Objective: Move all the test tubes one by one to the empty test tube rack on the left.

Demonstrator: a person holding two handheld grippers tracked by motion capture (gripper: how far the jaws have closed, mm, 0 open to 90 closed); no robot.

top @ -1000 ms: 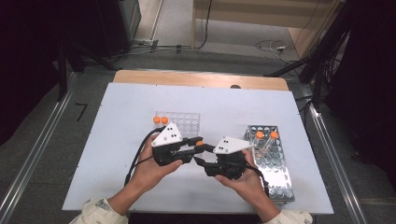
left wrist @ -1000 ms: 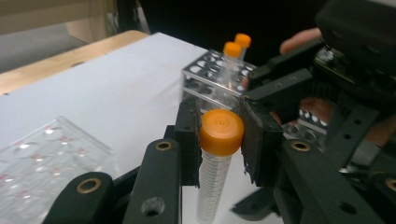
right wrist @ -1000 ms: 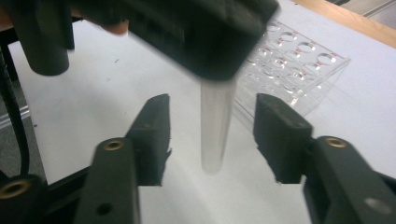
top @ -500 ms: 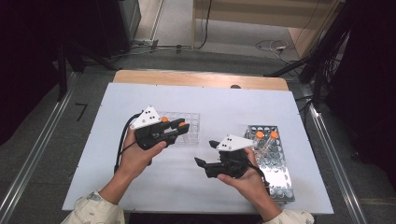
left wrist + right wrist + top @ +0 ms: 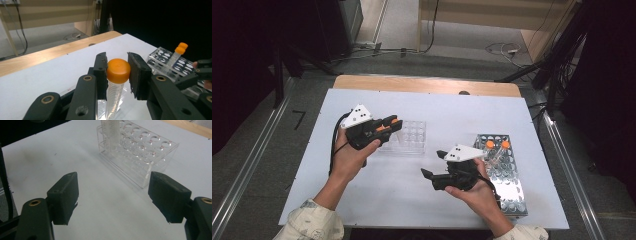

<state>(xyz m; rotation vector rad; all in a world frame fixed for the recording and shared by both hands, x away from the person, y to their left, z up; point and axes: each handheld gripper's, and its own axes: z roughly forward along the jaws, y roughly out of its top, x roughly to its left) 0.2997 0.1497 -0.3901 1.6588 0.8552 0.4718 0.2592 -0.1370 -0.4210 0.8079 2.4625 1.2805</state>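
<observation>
Tube [image 5: 115, 82]: orange-capped, clamped just under the cap, carried upright over the left end of the clear rack [image 5: 408, 136], left of centre on the table [image 5: 492, 112].
Left gripper [image 5: 388, 125]: jaws closed on the tube.
Right gripper [image 5: 430, 173]: jaws spread wide, nothing between them; they have just been opening. It is held low over bare table, near side, right of the clear rack.
Metal rack [image 5: 502, 175]: at the right edge, two more orange-capped tubes seated at its far end.
Risk: the tube's lower end is hidden by the jaws, so a hole could be missed and the light clear rack nudged or tipped.
Risk: a tilted tube could be jammed against a rim and slip in the pads.
</observation>
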